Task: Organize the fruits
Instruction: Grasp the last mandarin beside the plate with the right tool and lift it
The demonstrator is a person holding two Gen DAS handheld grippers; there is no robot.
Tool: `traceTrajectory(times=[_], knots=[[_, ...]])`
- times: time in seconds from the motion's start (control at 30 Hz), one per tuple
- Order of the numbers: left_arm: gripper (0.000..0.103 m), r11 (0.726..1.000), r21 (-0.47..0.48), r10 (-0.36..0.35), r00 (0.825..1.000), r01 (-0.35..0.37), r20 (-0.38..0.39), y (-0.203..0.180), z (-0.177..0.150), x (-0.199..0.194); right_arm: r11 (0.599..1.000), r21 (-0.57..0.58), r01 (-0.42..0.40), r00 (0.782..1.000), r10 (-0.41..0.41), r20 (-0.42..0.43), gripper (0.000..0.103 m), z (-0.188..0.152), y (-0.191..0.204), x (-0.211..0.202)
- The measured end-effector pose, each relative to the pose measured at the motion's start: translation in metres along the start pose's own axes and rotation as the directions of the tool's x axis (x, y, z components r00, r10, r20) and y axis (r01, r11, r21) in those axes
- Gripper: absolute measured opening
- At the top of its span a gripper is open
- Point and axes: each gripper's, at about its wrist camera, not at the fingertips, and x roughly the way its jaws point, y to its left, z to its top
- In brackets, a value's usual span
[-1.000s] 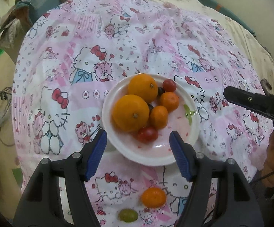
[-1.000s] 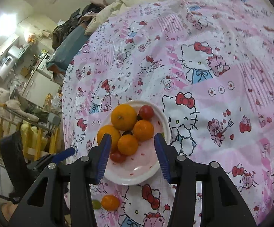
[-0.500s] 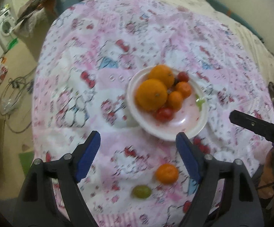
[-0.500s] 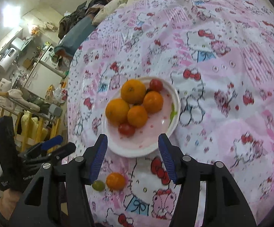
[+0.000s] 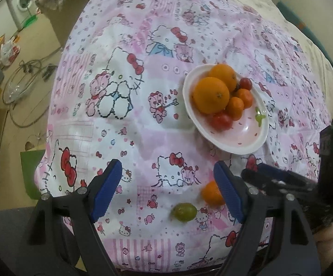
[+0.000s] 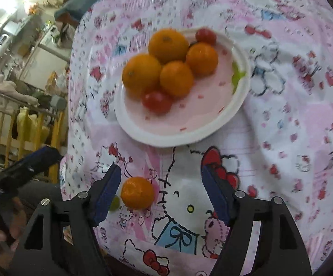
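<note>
My right hand-held gripper (image 6: 160, 194) hangs wide open and empty, low over the pink printed cloth (image 6: 293, 115). The loose small orange (image 6: 137, 192) lies just inside its left finger, at about 7 o'clock from the plate (image 6: 189, 135). My left hand-held gripper (image 5: 167, 189) is also spread wide, holding nothing.

The risk I see: the orange sits off-centre between the fingers, so closing now would likely nudge it sideways and roll it across the soft, wrinkled cloth toward the near edge. The green grape (image 5: 184, 211) lies just beside it and could get knocked or pinched along with it. The two grippers are near each other here, so they might also collide.

The orange looks round, smooth and glossy, bright in colour, and unpeeled. On the plate, the oranges and red tomatoes crowd toward 11 o'clock, leaving bare space at 5 o'clock.
</note>
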Motion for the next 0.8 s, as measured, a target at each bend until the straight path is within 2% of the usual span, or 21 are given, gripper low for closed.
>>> traceTrajectory(times=[0.17,0.23,0.3,0.37,0.43,0.5,0.57,0.8], knots=[[0.079,1.000,-0.017,-0.015,1.000,0.014,-0.019,0.002,0.000,0.005,0.996,-0.077,0.053,0.998,-0.056,-0.034,0.075,-0.001,0.013,0.019],[0.079,1.000,-0.017,-0.004,1.000,0.004,-0.016,0.002,0.001,0.006,0.992,-0.106,0.064,0.997,-0.068,-0.039,0.069,0.000,0.019,0.026],[0.079,1.000,-0.021,0.000,1.000,0.000,-0.019,0.002,0.002,0.007,0.991,-0.122,0.062,0.996,-0.069,-0.051,0.057,-0.001,0.022,0.032],[0.079,0.999,-0.031,-0.006,1.000,0.005,-0.023,0.004,0.002,0.008,0.990,-0.135,0.044,0.997,-0.052,-0.056,0.050,-0.001,0.025,0.034],[0.079,0.999,-0.034,-0.008,1.000,0.007,-0.026,0.004,0.003,0.008,0.988,-0.151,0.040,0.998,-0.048,-0.051,0.039,0.000,0.028,0.034],[0.079,0.999,-0.034,-0.011,1.000,0.010,-0.025,0.004,0.003,0.009,0.986,-0.162,0.030,0.998,-0.038,-0.047,0.022,0.001,0.029,0.031],[0.079,0.999,-0.034,-0.013,1.000,0.012,-0.025,0.003,0.003,0.009,0.986,-0.164,0.024,0.998,-0.031,-0.045,0.016,0.002,0.030,0.031],[0.079,0.999,-0.037,-0.002,1.000,0.001,-0.023,0.002,0.004,0.010,0.994,-0.109,-0.020,0.999,0.015,-0.050,0.014,0.002,0.019,0.029]])
